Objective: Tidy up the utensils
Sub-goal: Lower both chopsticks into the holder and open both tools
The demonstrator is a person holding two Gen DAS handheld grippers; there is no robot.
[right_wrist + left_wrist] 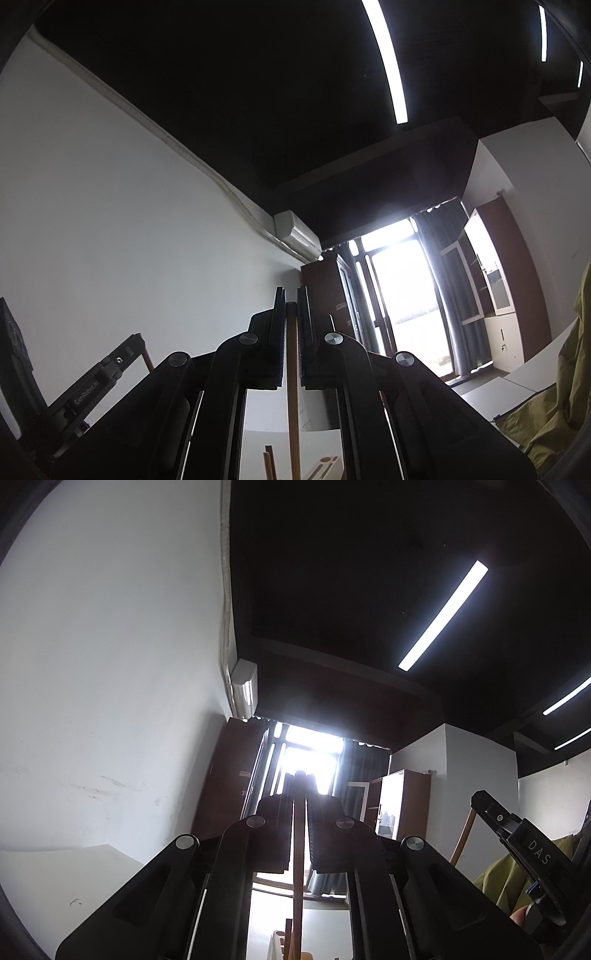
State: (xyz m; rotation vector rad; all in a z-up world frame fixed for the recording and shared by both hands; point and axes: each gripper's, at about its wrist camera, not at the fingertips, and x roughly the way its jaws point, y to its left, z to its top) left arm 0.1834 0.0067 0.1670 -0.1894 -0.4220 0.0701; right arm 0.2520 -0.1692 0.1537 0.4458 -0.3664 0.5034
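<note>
The left gripper is tilted up toward the ceiling with its jaws pressed onto a thin wooden utensil handle, whose tip pokes just past the pads against the bright window. The right gripper likewise pinches a wooden stick-like handle that runs down between its fingers. At the bottom edge a pale wooden holder shows with another wooden handle beside it; whether that handle sits inside is unclear.

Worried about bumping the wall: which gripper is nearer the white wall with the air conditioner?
Left. The left gripper is beside the white wall; the right gripper lies on its far side, farther from it.
</note>
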